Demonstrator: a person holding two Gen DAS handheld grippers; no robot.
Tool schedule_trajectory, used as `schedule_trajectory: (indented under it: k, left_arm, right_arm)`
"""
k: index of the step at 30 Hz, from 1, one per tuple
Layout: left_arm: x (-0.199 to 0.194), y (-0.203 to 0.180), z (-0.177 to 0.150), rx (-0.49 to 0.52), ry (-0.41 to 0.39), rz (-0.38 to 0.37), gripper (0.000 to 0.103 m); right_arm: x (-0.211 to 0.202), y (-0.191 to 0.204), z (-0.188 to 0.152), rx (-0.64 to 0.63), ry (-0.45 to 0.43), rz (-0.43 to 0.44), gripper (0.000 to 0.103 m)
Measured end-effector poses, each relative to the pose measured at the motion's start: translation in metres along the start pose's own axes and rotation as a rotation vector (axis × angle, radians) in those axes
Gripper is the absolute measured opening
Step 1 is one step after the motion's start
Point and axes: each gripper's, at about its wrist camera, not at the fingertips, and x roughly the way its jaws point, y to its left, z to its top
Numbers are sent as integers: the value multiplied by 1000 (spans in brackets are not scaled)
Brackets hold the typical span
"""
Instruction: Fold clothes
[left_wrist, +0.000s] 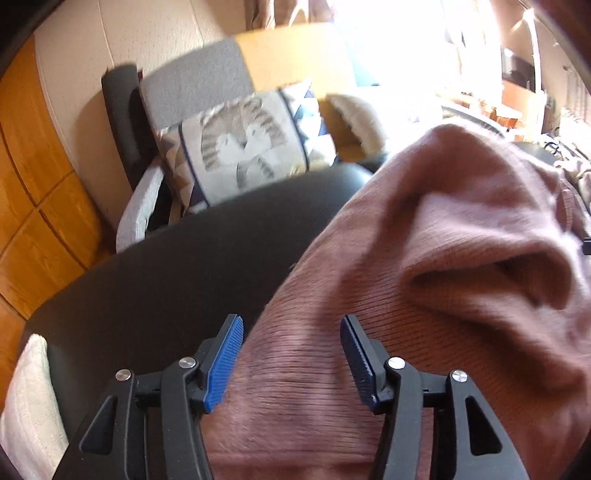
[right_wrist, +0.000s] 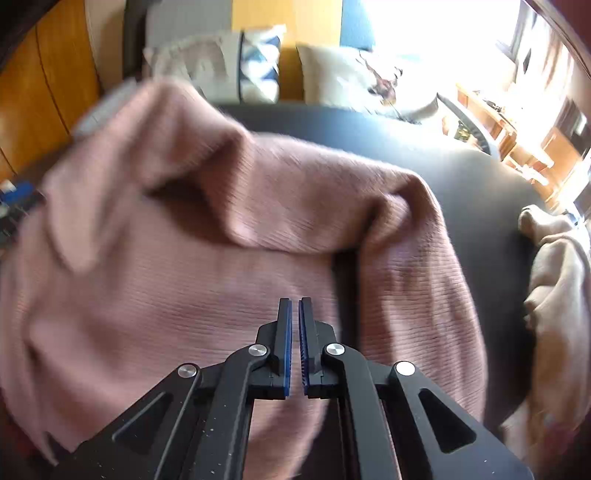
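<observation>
Left tool (left_wrist: 291, 362) gapes over a ribbed pink knit sweater (left_wrist: 424, 295); right tool (right_wrist: 295, 347) is clenched empty.

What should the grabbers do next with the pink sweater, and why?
Probably lower the left gripper and pinch the pink sweater edge below it. Its jaws stand wide with no cloth between the pads, the right gripper is shut on nothing, and the sweater lies bunched on the dark table, not folded flat.

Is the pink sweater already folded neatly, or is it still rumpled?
Still rumpled. The pink sweater lies on the dark table with raised, loose folds and bunched fabric, not flat or squared.
</observation>
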Motion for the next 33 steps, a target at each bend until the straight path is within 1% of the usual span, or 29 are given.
schedule_trajectory:
  k: [1,2,4,5,6,8,9,10,12,14,16,18,21,25,27,29,30,31,32,33]
  left_arm:
    - [-13,-7,-1,1,-43,-7,56]
    - [-26,-14,-2,-5,-79,-29,56]
    - [-51,-30,-4,-33,-134,-107,56]
    - [-61,-39,-6,-52,-150,-145,56]
    - [-67,-49,-9,-53,-149,-189,56]
    - [-78,-71,-14,-55,-145,-276,56]
    - [-78,-83,-18,-28,-125,-269,56]
    - [-77,-95,-22,-1,-105,-262,56]
    - [-72,-113,-35,43,-51,-209,56]
    - [-65,-120,-48,40,18,-230,56]
    - [-63,-119,-59,14,57,-255,56]
    - [-63,-122,-65,21,68,-247,56]
    - [-64,-126,-65,36,71,-227,56]
    - [-53,-132,-64,52,99,-187,57]
    - [-51,-135,-63,64,92,-171,56]
    - [-54,-132,-63,77,92,-173,50]
    - [-55,-130,-63,84,93,-178,41]
    - [-57,-129,-62,88,95,-177,27]
    - [-57,-126,-59,87,100,-169,21]
    - [-57,-122,-56,75,105,-176,19]
  right_arm:
    - [-9,8,-3,9,-28,43,13]
    - [-14,18,-7,10,-41,85,15]
    - [-17,38,-16,-8,-43,158,15]
    - [-19,47,-23,-26,-39,184,15]
    - [-18,55,-26,-53,-25,198,15]
    - [-2,75,-27,-119,22,189,15]
    - [4,77,-31,-137,41,168,15]
    - [4,77,-34,-142,35,159,15]
    - [3,74,-38,-128,51,168,15]
    - [1,67,-39,-103,82,195,16]
    - [2,61,-39,-87,99,213,16]
    - [1,59,-40,-72,105,218,16]
    - [-1,63,-41,-73,101,201,16]
    - [-3,61,-48,-41,73,207,16]
    - [-5,60,-51,-23,56,215,16]
    - [-7,59,-54,-13,42,220,16]
    - [-7,59,-55,-11,38,221,16]
    - [-8,59,-56,-10,35,221,16]
    - [-8,60,-57,-10,34,220,16]
    - [-8,59,-58,-10,33,218,16]
